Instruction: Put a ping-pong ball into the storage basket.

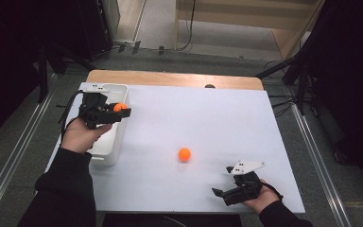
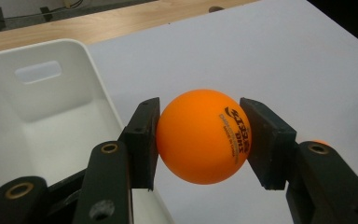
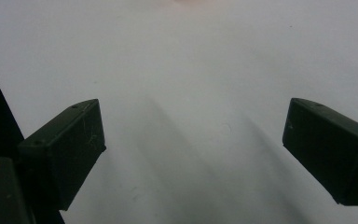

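While its two black jaws press on either side of an orange table-tennis ball [image 2: 203, 136], the left gripper [image 1: 118, 109] holds that ball off the surface, over the right-hand wall of a white plastic bin [image 1: 116, 142] at the table's left edge. Seen in the left gripper view, the ball sits squarely between the pads, its dark printed logo turned toward the right-hand pad, and the bin's hollow with a slotted handle cut-out in its end wall lies below and to the left. A second orange ball [image 1: 184, 154] rests on the white tabletop [image 1: 208, 113] near the middle, well apart from both grippers. Down at the near right corner the right gripper [image 1: 223, 182] lies low over the table with its jaws spread wide and nothing between them; its own view shows bare white surface between the pads [image 3: 67, 147].
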The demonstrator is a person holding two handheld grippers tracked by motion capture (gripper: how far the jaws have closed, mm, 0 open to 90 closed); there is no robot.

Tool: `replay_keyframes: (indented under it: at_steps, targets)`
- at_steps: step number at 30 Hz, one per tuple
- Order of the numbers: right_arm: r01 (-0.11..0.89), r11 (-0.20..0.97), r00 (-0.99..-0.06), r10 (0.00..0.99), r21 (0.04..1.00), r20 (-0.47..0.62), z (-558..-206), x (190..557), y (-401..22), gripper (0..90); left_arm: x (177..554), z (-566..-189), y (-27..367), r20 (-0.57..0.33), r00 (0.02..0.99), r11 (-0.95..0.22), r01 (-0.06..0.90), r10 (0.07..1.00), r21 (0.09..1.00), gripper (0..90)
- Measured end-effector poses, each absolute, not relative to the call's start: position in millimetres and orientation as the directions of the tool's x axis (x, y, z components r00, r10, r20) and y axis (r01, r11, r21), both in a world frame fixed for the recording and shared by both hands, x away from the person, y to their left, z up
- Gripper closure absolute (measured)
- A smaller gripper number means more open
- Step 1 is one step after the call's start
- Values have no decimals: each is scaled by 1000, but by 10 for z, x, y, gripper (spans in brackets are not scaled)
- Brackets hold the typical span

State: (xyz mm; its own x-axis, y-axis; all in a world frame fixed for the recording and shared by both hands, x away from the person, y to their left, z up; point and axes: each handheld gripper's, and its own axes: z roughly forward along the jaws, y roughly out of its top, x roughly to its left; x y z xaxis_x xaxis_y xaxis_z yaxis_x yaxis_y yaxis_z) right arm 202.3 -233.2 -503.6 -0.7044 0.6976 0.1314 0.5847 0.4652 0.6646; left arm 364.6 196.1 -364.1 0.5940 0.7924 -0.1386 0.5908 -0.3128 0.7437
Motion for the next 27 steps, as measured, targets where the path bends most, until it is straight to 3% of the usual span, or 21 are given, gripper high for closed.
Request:
replay_keyframes:
  at_steps: [27]
  targets:
    - [591, 464, -702, 699, 660, 136, -5039, 2020, -2327, 43, 3766, -3751, 2234, -114, 428, -197, 616, 897, 763, 502]
